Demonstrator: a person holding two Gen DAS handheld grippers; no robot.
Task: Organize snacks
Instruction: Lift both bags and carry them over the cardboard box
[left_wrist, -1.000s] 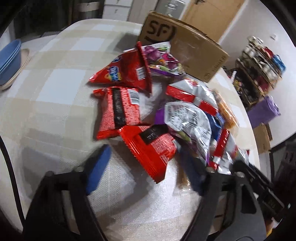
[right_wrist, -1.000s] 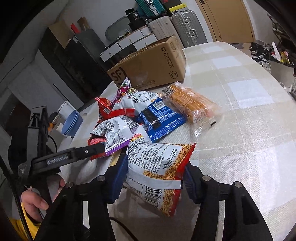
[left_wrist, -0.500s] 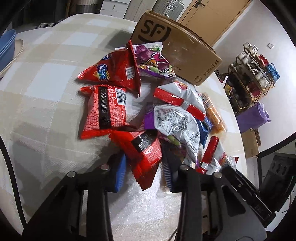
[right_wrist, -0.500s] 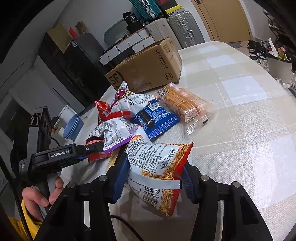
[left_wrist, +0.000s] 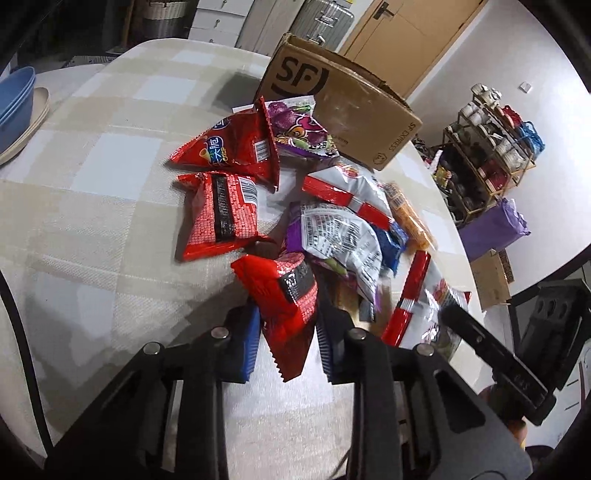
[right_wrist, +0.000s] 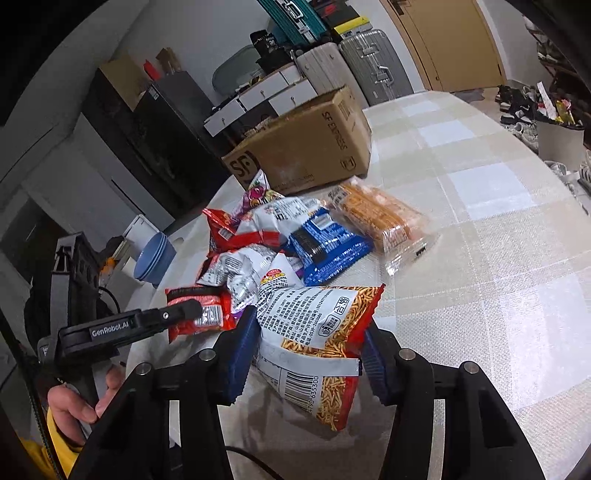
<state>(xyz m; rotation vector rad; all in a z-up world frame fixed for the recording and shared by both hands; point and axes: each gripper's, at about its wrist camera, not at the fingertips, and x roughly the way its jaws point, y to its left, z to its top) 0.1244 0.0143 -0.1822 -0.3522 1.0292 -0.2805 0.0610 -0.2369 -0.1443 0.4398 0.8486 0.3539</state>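
Observation:
A heap of snack packets lies on the checked table (left_wrist: 92, 206). My left gripper (left_wrist: 288, 343) is shut on a red packet with a black band (left_wrist: 284, 295) at the near edge of the heap. The same packet shows in the right wrist view (right_wrist: 199, 310). My right gripper (right_wrist: 306, 354) is shut on a white and red packet of fried sticks (right_wrist: 314, 339). Behind lie a second red packet (left_wrist: 221, 210), a red triangular packet (left_wrist: 232, 147), a purple packet (left_wrist: 299, 129), a blue packet (right_wrist: 325, 247) and an orange cracker pack (right_wrist: 376, 218).
An open SF cardboard box (right_wrist: 306, 147) stands behind the heap, also in the left wrist view (left_wrist: 340, 107). Blue bowls (left_wrist: 14, 103) sit at the table's far left edge. A shelf of small items (left_wrist: 491, 147) stands beyond the table on the right.
My left gripper moved forward onto the near red packet and closed on it. My right gripper kept its hold on the fried-stick packet and barely moved.

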